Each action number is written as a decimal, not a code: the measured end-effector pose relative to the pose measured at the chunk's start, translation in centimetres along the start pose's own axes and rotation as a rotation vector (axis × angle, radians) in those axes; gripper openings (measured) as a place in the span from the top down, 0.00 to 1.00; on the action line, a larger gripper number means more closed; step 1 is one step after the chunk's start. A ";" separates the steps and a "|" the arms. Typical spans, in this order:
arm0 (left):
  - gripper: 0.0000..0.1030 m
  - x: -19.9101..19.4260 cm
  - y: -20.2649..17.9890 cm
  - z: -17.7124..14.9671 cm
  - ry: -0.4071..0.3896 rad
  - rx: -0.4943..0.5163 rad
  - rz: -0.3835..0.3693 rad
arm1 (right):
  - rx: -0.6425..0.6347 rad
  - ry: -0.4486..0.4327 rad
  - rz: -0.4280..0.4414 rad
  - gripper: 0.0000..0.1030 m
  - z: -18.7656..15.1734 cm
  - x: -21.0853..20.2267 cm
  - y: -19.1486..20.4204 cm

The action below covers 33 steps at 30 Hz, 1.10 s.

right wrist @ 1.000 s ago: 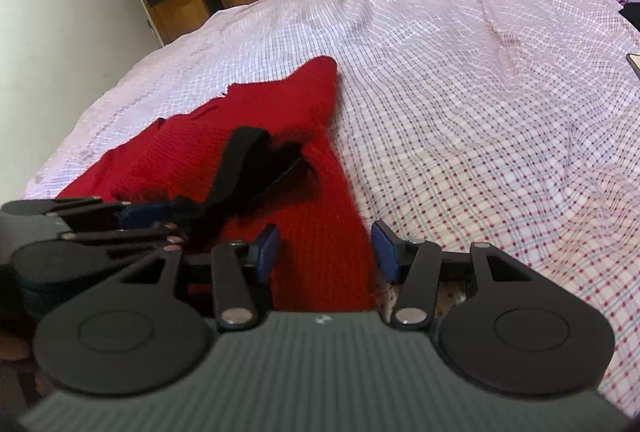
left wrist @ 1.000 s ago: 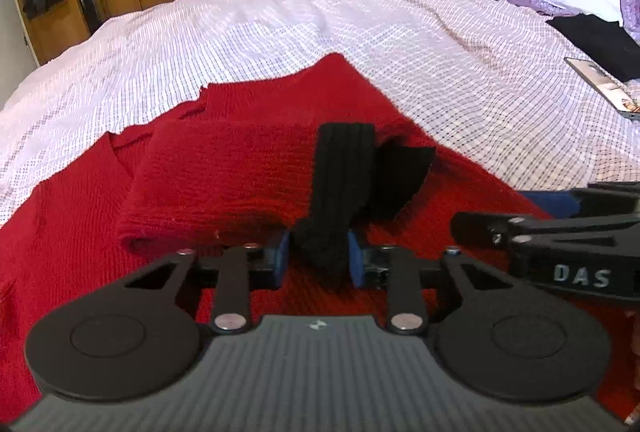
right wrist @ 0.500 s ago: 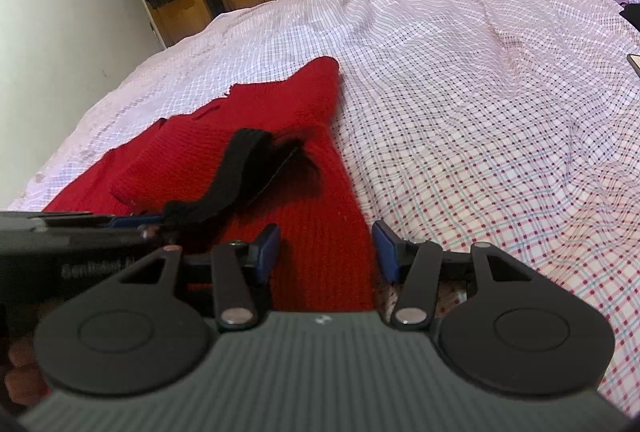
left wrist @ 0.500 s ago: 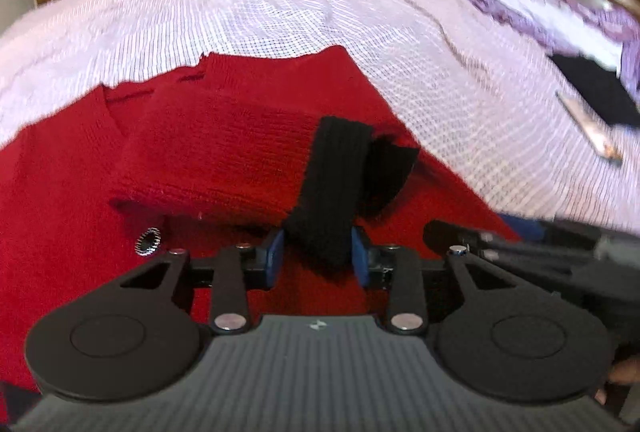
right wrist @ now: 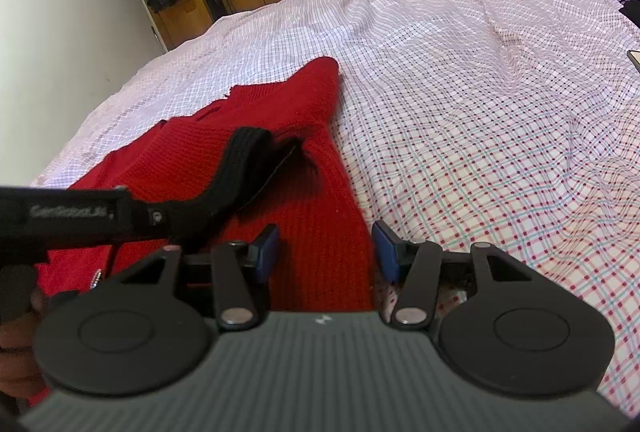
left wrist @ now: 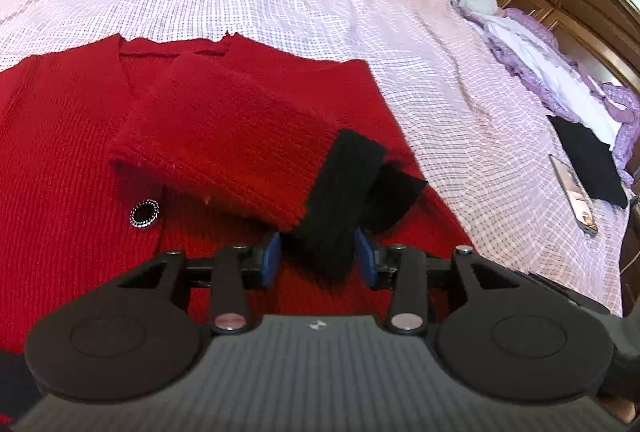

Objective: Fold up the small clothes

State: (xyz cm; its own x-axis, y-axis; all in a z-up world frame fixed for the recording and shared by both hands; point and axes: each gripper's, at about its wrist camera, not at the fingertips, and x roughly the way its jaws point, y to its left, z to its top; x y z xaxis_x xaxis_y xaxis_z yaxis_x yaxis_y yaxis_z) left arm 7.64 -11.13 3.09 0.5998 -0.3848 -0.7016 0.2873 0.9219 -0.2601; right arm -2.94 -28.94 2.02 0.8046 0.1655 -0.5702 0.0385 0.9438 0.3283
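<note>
- While the red cardigan lay spread across the lower left of the frame on the checked bedspread, the left gripper pinched the black cuff of its folded-over sleeve.
- The right gripper hung with its jaws parted, empty, over the cardigan's edge at lower centre.

Left claw and right claw, blue pads, black linkage arms, silver rivets, ribbed grey housing

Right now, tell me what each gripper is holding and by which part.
The left gripper is shut on the black cuff of the red sweater's sleeve. The right gripper is open, holding nothing.
</note>
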 end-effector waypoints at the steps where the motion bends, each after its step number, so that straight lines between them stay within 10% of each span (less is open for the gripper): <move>1: 0.56 0.2 0.0 0.1 -0.001 -0.007 0.002 | -0.001 -0.001 -0.001 0.48 0.0 0.0 0.0; 6: 0.59 0.2 -0.6 0.2 -0.024 0.005 0.003 | 0.003 -0.001 0.001 0.48 -0.1 0.0 0.0; 8: 0.82 0.1 -0.8 0.2 -0.041 0.036 0.041 | -0.001 0.000 -0.002 0.48 -0.1 0.1 0.1; 10: 0.85 -0.5 -0.2 0.3 -0.067 0.018 0.035 | -0.005 -0.001 -0.003 0.48 -0.1 0.1 0.1; 17: 0.86 -5.6 2.2 2.3 -0.236 -0.156 -0.025 | -0.024 0.001 -0.014 0.47 -0.3 0.3 0.3; 23: 0.85 -9.2 6.5 3.6 -0.383 -0.341 0.125 | -0.050 0.000 -0.030 0.47 -0.4 0.4 0.7; 33: 0.84 -9.0 15.3 2.8 -0.311 -0.556 0.266 | -0.082 0.002 -0.054 0.47 -0.6 0.5 1.2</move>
State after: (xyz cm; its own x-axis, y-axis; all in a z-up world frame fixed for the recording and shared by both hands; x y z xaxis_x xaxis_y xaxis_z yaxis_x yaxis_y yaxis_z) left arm 8.77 6.30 7.28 0.8070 -0.0612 -0.5873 -0.2750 0.8412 -0.4655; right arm -2.86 -27.56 1.64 0.8015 0.1144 -0.5869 0.0332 0.9715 0.2347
